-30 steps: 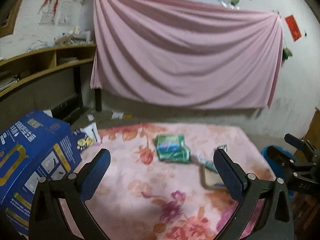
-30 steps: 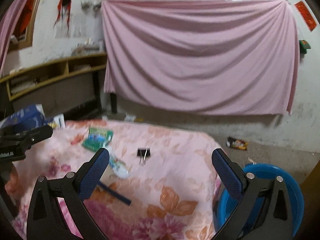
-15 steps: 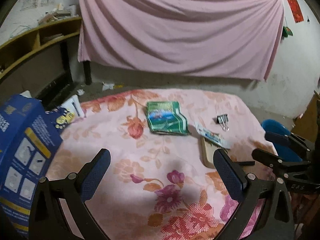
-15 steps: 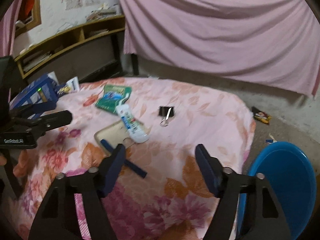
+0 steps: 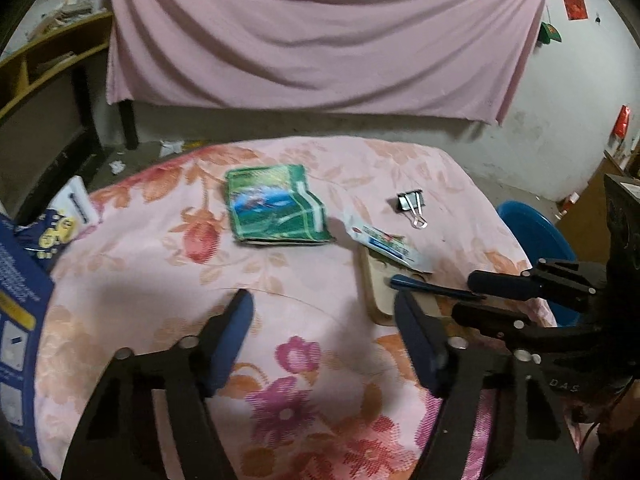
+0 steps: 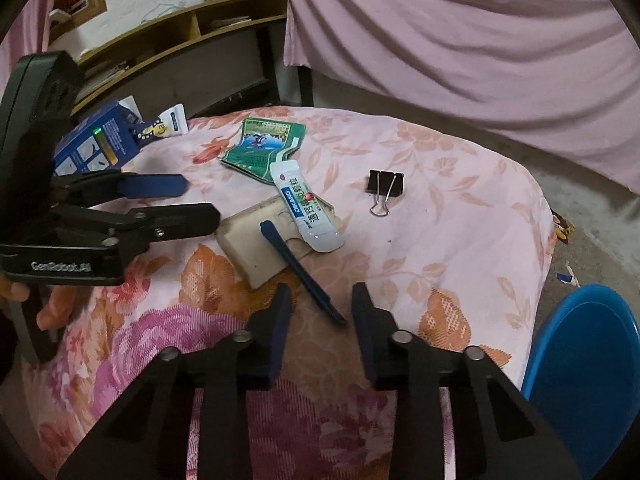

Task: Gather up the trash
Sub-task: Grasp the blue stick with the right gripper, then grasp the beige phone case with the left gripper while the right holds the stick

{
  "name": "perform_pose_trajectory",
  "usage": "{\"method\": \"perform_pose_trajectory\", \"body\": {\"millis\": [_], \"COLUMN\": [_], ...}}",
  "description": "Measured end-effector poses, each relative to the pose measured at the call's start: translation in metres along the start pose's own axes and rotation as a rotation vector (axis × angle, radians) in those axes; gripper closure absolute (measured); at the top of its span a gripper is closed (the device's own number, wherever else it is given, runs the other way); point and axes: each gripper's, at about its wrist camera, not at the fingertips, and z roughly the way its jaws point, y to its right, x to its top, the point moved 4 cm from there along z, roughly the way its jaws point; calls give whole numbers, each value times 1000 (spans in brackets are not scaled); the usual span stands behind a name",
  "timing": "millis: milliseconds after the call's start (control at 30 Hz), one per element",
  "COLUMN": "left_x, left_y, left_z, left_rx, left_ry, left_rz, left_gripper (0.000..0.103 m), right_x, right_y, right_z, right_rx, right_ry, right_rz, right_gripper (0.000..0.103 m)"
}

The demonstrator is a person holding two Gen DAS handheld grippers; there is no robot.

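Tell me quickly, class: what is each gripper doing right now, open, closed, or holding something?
Left gripper: open, holding nothing, above the floral cloth.
Right gripper: open, holding nothing, its fingers either side of the blue stick.

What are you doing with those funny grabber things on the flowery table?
A person holds a gripper in each hand to pick up trash. Both grippers, the left and the right, are open and hold nothing. The right one points at the blue stick lying across a beige tray. A white tube, a green packet and a black clip lie untouched. A blue bin sits beside the table.
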Motion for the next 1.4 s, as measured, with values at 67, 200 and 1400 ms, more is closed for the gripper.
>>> {"method": "perform_pose_trajectory", "body": {"millis": [67,200,1400], "left_x": [1,5,-5], "left_y": [3,9,57], "left_z": [4,8,-35], "left_rx": [-3,-26,315], "left_ry": [-9,-22,287], "left_rz": [5,9,293], "left_gripper": [51,62,102], "right_x": [-1,-2,-18], "right_y": [2,4,23], "right_z": [0,-2,-51], "right_rx": [-14,-37,-382], "right_ry": [-3,-1,250], "right_rz": [6,5,-7], "right_gripper": [92,95,99]}}
